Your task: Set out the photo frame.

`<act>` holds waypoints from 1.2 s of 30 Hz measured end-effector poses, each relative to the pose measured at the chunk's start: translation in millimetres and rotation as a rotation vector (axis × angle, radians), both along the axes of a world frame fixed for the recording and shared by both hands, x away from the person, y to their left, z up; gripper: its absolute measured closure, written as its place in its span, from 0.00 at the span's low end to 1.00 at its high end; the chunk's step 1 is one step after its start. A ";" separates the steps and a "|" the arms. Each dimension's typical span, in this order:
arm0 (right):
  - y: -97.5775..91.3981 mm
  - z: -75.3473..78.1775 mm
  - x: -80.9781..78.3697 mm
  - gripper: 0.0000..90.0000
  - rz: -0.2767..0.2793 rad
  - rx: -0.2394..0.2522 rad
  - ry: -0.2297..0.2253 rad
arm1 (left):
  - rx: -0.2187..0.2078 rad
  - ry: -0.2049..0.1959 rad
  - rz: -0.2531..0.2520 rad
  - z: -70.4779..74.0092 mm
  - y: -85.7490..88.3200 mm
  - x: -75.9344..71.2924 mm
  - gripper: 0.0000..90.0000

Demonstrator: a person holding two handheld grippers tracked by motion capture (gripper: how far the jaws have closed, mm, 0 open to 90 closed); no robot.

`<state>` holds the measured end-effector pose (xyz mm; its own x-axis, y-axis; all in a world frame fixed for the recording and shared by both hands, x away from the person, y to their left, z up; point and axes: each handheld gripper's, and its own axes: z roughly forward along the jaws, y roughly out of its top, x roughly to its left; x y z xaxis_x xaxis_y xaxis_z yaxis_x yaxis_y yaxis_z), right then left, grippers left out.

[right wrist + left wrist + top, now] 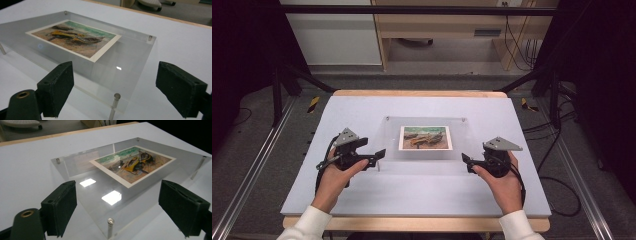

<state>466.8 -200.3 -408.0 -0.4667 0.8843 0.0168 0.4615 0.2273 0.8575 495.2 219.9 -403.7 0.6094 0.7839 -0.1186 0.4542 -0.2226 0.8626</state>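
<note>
your left gripper (379, 153) and right gripper (465, 159) both gape wide, holding nothing, beside the clear plastic picture frame (426, 156) on the white table (362, 195).

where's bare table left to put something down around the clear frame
Bare white table runs wide between the acrylic frame and the near edge, and a strip lies behind the frame. It is tight at the frame's sides, where the left gripper and right gripper wait open.

Clear frame (426, 140), green-and-yellow picture (425, 138)
</note>
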 end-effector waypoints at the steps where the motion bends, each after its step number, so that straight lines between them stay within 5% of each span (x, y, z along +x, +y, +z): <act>1: 0.9 1.7 3.7 0.19 0.007 -0.011 0.006 | 0.014 0.008 0.000 -0.5 -1.0 3.5 0.17; 6: 3.8 6.1 20.5 0.35 0.009 -0.076 0.032 | 0.037 0.023 0.004 -8.1 -7.7 12.5 0.24; 8: 4.6 5.7 25.9 0.39 0.012 -0.062 0.048 | 0.047 0.024 0.018 -12.2 -9.6 14.5 0.24; 21: 3.4 -10.9 46.3 0.35 0.001 0.006 0.164 | 0.000 0.138 0.056 -32.3 -13.3 23.8 0.25; 26: 3.6 -15.2 48.7 0.37 0.008 0.005 0.177 | 0.031 0.129 0.064 -34.7 -15.9 24.6 0.29; 36: -0.5 -23.5 49.9 0.39 0.003 0.018 0.204 | -0.012 0.144 0.080 -38.9 -10.0 30.5 0.36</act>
